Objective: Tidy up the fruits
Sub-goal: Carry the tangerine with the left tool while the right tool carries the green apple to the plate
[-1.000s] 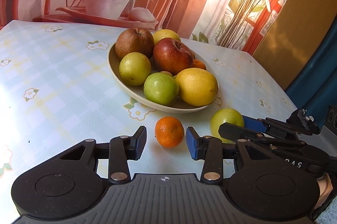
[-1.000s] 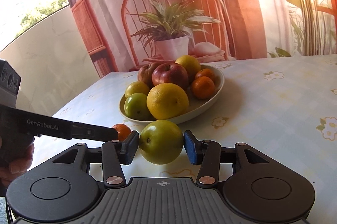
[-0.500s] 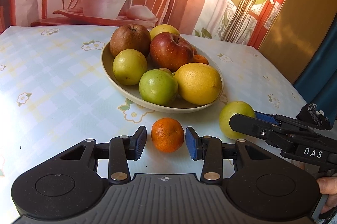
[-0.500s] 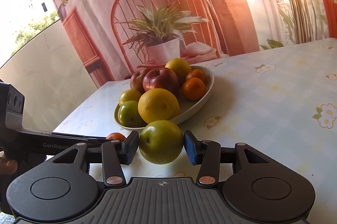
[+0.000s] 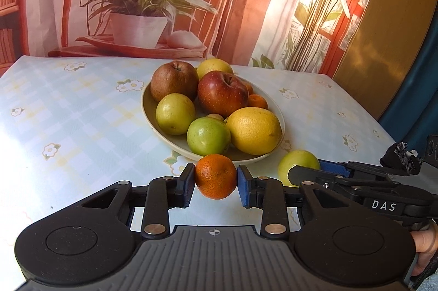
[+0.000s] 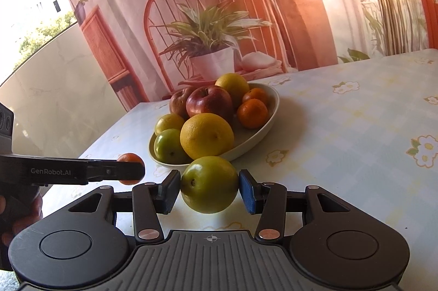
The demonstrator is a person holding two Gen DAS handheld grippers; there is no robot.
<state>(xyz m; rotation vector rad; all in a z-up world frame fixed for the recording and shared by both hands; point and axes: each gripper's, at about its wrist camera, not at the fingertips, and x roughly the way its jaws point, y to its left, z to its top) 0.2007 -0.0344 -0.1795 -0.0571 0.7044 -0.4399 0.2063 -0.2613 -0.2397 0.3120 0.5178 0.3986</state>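
Left wrist view only: left gripper (image 5: pixel 216 180), its jaws having just been closing, pads now pinching a small mandarin (image 5: pixel 216 176) just in front of the bowl's near rim; a brown-skinned apple (image 5: pixel 174 80) seen whole at the bowl's back. Right wrist view only: right gripper (image 6: pixel 209 191) pinching a green apple (image 6: pixel 209 184) on both sides, near the bowl; two further mandarins (image 6: pixel 252 113) seen clearly on the bowl's right side, which the left view mostly hides behind the red apple. Container: one shallow cream bowl (image 5: pixel 147 110) on a table with a pale checked, flower-printed cloth (image 5: pixel 68 110). Contents: red apple (image 5: pixel 222 93), large yellow citrus (image 5: pixel 254 130), green apple in the bowl (image 5: pixel 208 136), yellow-green fruit (image 5: pixel 175 113), a yellow fruit at the back (image 5: pixel 215 67), small mandarins. Surroundings: printed backdrop (image 5: pixel 142 3) showing a chair and potted plant behind the table. Obstructions: in the left view the right gripper's arm covers part of the held green apple; in the right view the left gripper's finger crosses the held mandarin.
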